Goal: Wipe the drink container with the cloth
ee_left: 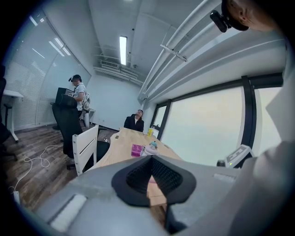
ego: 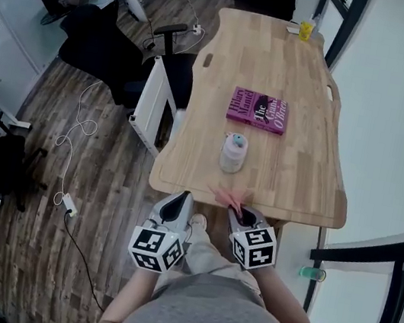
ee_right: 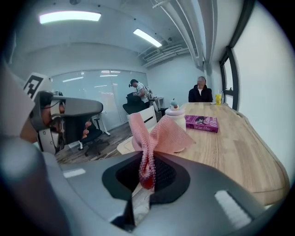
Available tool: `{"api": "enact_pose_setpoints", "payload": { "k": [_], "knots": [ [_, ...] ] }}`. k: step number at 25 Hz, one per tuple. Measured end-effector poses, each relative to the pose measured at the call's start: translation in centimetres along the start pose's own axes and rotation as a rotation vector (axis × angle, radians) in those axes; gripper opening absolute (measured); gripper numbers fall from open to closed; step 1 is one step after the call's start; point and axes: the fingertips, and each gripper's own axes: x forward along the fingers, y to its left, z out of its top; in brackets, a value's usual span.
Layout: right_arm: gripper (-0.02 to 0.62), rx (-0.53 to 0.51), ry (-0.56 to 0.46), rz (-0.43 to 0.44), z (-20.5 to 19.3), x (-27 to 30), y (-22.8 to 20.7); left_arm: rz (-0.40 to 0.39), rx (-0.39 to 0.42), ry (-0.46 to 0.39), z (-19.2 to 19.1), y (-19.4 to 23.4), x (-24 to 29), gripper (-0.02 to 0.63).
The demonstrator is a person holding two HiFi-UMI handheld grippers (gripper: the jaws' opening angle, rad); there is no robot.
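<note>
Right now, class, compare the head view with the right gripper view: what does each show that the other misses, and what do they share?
Head view only: the marker cube on top of the right tool. Right gripper view only: the ceiling lights, and that tool's jaws shut on the pink cloth. Both: the drink container, the purple book and the wooden table.

The cloth (ee_right: 159, 136) is a pink open-weave knit, rough and matt. The container (ego: 233, 153) looks like smooth, pale plastic. The surface (ego: 315, 92) is light wood, matt, with fine grain. The book (ego: 257, 110) has a smooth paper cover. The right hand-held gripper (ee_right: 146, 171) has a matt grey plastic shell and black ribbed pads (ee_right: 166, 177). The floor (ego: 102, 201) is dark wood planks.
</note>
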Motion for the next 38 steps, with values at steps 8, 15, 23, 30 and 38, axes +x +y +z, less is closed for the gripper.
{"api": "enact_pose_setpoints", "payload": {
  "k": [8,15,23,30,38],
  "knots": [
    [0.028,0.014,-0.059,0.01,-0.3,-4.8,2.3,0.002,0.007,0.003,-1.7,-2.0,-4.0,0.002],
    [0.028,0.021,-0.065,0.014,-1.5,-7.5,3.4,-0.009,0.003,0.011,-3.0,-3.2,-6.0,0.002],
    [0.023,-0.002,-0.084,0.012,-1.0,-8.6,4.2,-0.023,0.006,0.004,-3.0,-3.8,-6.9,0.002],
    [0.023,0.002,-0.107,0.023,-0.2,-9.0,4.6,-0.029,0.005,-0.016,-2.2,-3.7,-7.1,0.002],
    [0.023,0.003,-0.125,0.023,0.7,-8.9,4.6,-0.04,-0.009,-0.042,-1.6,-3.5,-7.1,0.002]
  ]
}}
